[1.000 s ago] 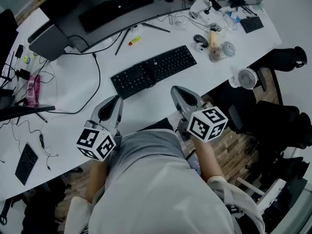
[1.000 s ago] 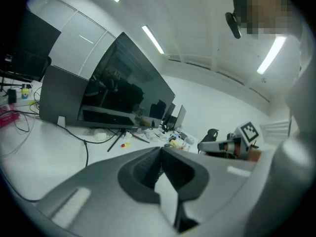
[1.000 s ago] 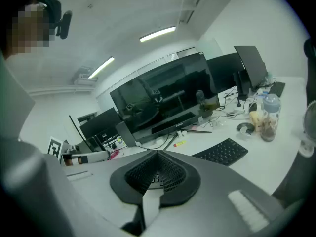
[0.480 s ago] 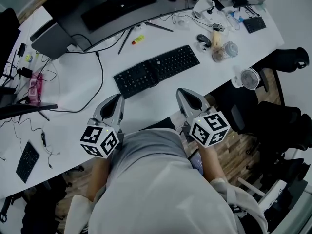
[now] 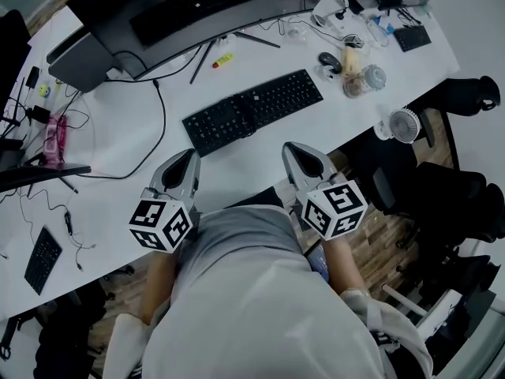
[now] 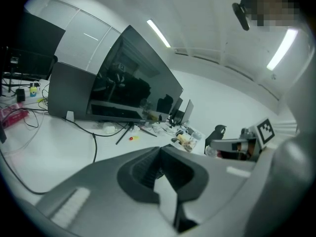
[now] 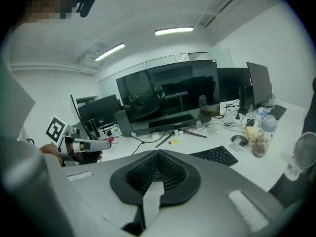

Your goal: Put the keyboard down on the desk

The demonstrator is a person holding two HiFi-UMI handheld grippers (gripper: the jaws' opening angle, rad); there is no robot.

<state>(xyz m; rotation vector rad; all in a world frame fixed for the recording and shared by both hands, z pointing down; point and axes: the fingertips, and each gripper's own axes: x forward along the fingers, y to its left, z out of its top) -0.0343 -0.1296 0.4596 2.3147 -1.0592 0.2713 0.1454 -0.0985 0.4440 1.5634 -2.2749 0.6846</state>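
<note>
The black keyboard (image 5: 252,110) lies flat and slanted on the white desk (image 5: 118,152), in front of the monitor; the right gripper view shows its right end (image 7: 215,155). My left gripper (image 5: 185,158) hovers over the desk's near edge, short of the keyboard's left end, jaws together and empty. My right gripper (image 5: 293,150) hangs just short of the keyboard's right half, jaws also closed on nothing. In each gripper view the two jaws meet at a point, left gripper (image 6: 159,149), right gripper (image 7: 158,153). Neither gripper touches the keyboard.
A wide curved monitor (image 5: 181,6) stands behind the keyboard, a black cable (image 5: 162,125) trailing from it. A mouse (image 5: 327,62), jars (image 5: 369,78) and a small fan (image 5: 402,125) sit at the right. A yellow marker (image 5: 222,60) lies behind the keyboard. A black chair (image 5: 465,93) stands to the right.
My right gripper has rolled a little about its own line, staying where it was. The left gripper has barely shifted. The keyboard has not moved.
</note>
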